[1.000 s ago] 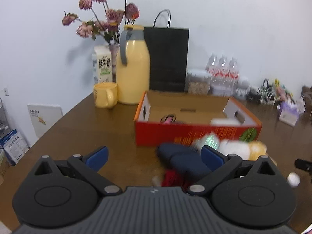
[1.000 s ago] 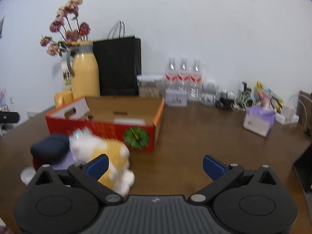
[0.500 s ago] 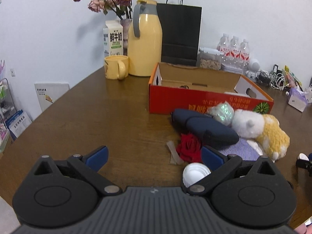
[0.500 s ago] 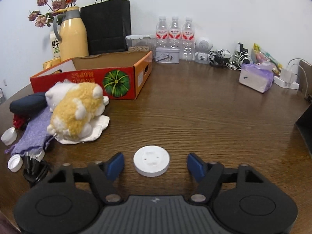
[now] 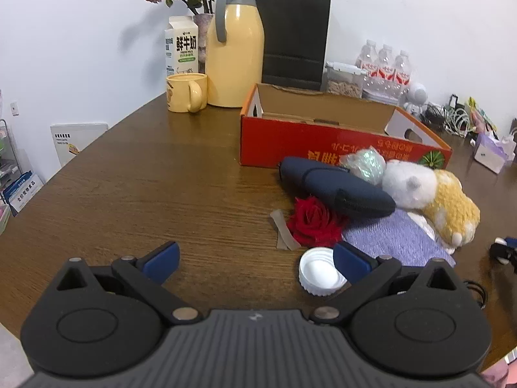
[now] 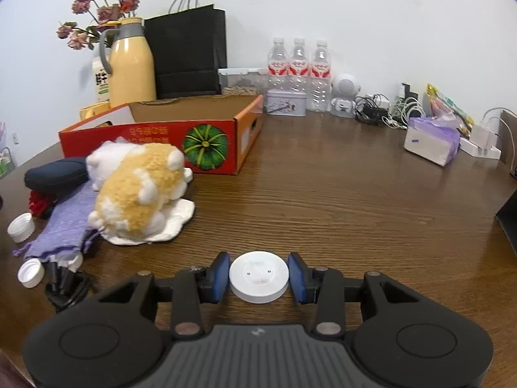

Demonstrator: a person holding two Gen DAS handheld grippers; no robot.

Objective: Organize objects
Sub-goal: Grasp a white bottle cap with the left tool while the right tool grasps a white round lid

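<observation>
1. Right wrist view: the right claw sits low over the tabletop with a white round disc between its blue pads. The jaws are closing. A thin gap appears to remain on each side of the disc, so the pads are not yet pressing on it.
2. Landmark: the red cardboard box, open at the top, stands at the far side of the tabletop. The disc lies well apart from the box, on the near side and off toward its pumpkin-printed end.
3. Left wrist view: the left claw is wide open and holds nothing. A white bottle cap lies just beside its right-hand pad; whether the two touch cannot be told.
4. Loose items lie in front of the box: a dark blue pouch, a red rose, a purple cloth and a plush toy. The pouch and the toy are nearest the box wall.
5. Step in hand (judgement): gripping the disc, the first stage of moving it into the box.
6. Next move (judgement): finish the squeeze until both pads bear on the disc rim, then lift straight up. Carry it over the box wall, clearing the plush toy on the way, and release inside.
7. Caution: the disc is flat and smooth-edged. An off-centre squeeze could let it slip out sideways.
</observation>
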